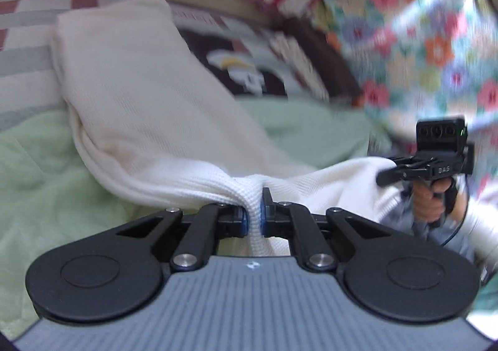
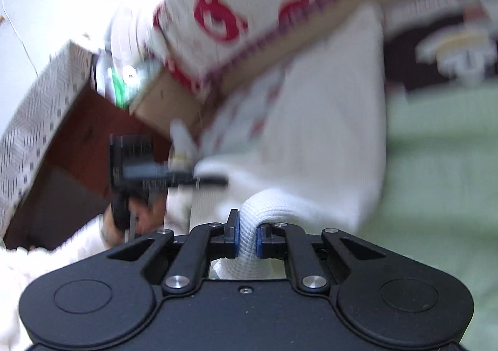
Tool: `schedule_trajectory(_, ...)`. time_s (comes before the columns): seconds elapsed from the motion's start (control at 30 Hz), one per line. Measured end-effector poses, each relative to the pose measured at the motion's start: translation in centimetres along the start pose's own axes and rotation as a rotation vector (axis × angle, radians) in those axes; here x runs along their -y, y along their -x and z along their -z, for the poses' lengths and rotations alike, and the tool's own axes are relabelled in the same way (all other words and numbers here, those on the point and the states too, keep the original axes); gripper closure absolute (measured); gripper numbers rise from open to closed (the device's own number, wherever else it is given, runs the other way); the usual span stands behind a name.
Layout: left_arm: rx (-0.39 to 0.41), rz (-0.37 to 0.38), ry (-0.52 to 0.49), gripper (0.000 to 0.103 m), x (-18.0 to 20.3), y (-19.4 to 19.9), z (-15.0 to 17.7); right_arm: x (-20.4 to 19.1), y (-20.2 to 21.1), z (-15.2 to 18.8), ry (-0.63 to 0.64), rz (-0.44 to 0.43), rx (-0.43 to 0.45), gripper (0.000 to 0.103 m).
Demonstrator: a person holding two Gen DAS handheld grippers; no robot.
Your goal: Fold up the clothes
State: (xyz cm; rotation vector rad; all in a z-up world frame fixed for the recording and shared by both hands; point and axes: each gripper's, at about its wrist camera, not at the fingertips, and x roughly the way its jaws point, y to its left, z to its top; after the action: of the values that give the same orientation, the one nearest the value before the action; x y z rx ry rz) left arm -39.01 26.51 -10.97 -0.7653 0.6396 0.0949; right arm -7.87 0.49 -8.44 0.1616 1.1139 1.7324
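I am clamping the white garment (image 1: 149,108) in both my left gripper (image 1: 254,211) and right gripper (image 2: 247,239), keeping its near edge taut and level ahead of me.

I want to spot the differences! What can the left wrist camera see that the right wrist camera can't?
Only the left wrist view shows the flowery cloth and the right gripper from outside, biting the white garment.

Only the right wrist view shows the patterned box, the brown floor and the left gripper from outside.

Both show the garment pinched by both grippers, the green sheet and the red-printed pillow.
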Motion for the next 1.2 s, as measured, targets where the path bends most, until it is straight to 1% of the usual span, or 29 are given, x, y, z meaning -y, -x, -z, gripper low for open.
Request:
schedule_trajectory(0.1, 0.077, 0.027, 0.143, 0.096, -2.3, -0.1, -2.3, -1.1, -0.7, -5.1, 0.121, 0.031, 0.112, 0.09)
schedule_trajectory(0.13, 0.107, 0.033, 0.186, 0.096, -3.2, -0.2, -3.2, -1.1, -0.9, -6.7, 0.142, 0.038, 0.145, 0.09)
schedule_trajectory(0.2, 0.159, 0.011, 0.229, 0.096, -4.7, -0.4, -5.3, -1.0, -2.1, -10.1, 0.179, 0.052, 0.192, 0.09)
schedule_trajectory(0.27, 0.21, -0.017, 0.264, 0.096, -6.1, -0.7, -7.4, -0.8, -3.9, -13.5, 0.23, 0.075, 0.213, 0.09)
schedule_trajectory(0.3, 0.235, -0.062, 0.227, 0.096, -6.3, -0.9, -8.6, -0.6, -4.9, -15.2, 0.251, 0.094, 0.215, 0.09)
schedule_trajectory(0.37, 0.276, -0.192, 0.096, 0.092, -6.3, -1.8, -11.2, 0.1, -7.2, -18.6, 0.273, 0.143, 0.212, 0.09)
schedule_trajectory(0.43, 0.279, -0.269, 0.024, 0.092, -6.9, -3.0, -13.5, 1.2, -10.0, -22.1, 0.254, 0.194, 0.218, 0.09)
schedule_trajectory(0.53, 0.287, -0.341, -0.012, 0.09, -8.6, -5.1, -16.4, 3.4, -14.8, -27.4, 0.215, 0.301, 0.235, 0.09)
schedule_trajectory(0.6, 0.28, -0.383, -0.004, 0.076, -10.2, -6.5, -18.2, 4.6, -18.5, -29.8, 0.225, 0.386, 0.216, 0.087)
schedule_trajectory(0.63, 0.273, -0.425, 0.007, 0.064, -10.9, -7.1, -18.9, 5.4, -20.2, -30.4, 0.222, 0.437, 0.184, 0.085)
schedule_trajectory(0.67, 0.265, -0.478, 0.022, 0.061, -11.7, -7.5, -19.4, 6.2, -21.9, -31.0, 0.219, 0.487, 0.152, 0.079)
schedule_trajectory(0.7, 0.255, -0.529, 0.043, 0.059, -12.3, -7.9, -19.8, 6.9, -23.0, -31.2, 0.204, 0.532, 0.141, 0.078)
schedule_trajectory(0.73, 0.246, -0.551, 0.069, 0.059, -12.9, -8.1, -20.0, 7.6, -23.4, -30.8, 0.172, 0.571, 0.159, 0.076)
schedule_trajectory(0.77, 0.241, -0.537, 0.091, 0.059, -13.4, -8.0, -19.9, 8.3, -23.4, -30.3, 0.13, 0.597, 0.19, 0.069)
schedule_trajectory(0.8, 0.241, -0.511, 0.101, 0.06, -13.6, -7.6, -19.6, 8.9, -22.8, -29.7, 0.078, 0.584, 0.223, 0.067)
schedule_trajectory(0.83, 0.252, -0.492, 0.092, 0.063, -13.3, -7.1, -19.2, 9.5, -22.2, -28.9, 0.03, 0.544, 0.234, 0.066)
schedule_trajectory(0.87, 0.261, -0.482, 0.073, 0.063, -12.6, -6.7, -18.8, 10.1, -21.6, -28.1, -0.018, 0.504, 0.245, 0.066)
schedule_trajectory(0.9, 0.265, -0.474, 0.052, 0.063, -11.7, -6.4, -18.5, 10.4, -21.0, -27.3, -0.041, 0.48, 0.246, 0.066)
schedule_trajectory(0.97, 0.215, -0.476, 0.021, 0.063, -10.1, -6.6, -18.3, 10.2, -20.1, -25.8, -0.022, 0.476, 0.223, 0.064)
schedule_trajectory(1.03, 0.167, -0.513, -0.005, 0.063, -8.4, -6.8, -18.7, 9.6, -19.3, -25.0, 0.002, 0.465, 0.181, 0.065)
schedule_trajectory(1.1, 0.121, -0.553, -0.027, 0.063, -6.6, -6.9, -19.1, 8.3, -18.3, -25.0, 0.031, 0.458, 0.144, 0.065)
schedule_trajectory(1.2, 0.052, -0.613, -0.06, 0.063, -4.0, -7.0, -19.8, 5.4, -16.8, -26.4, 0.055, 0.475, 0.083, 0.065)
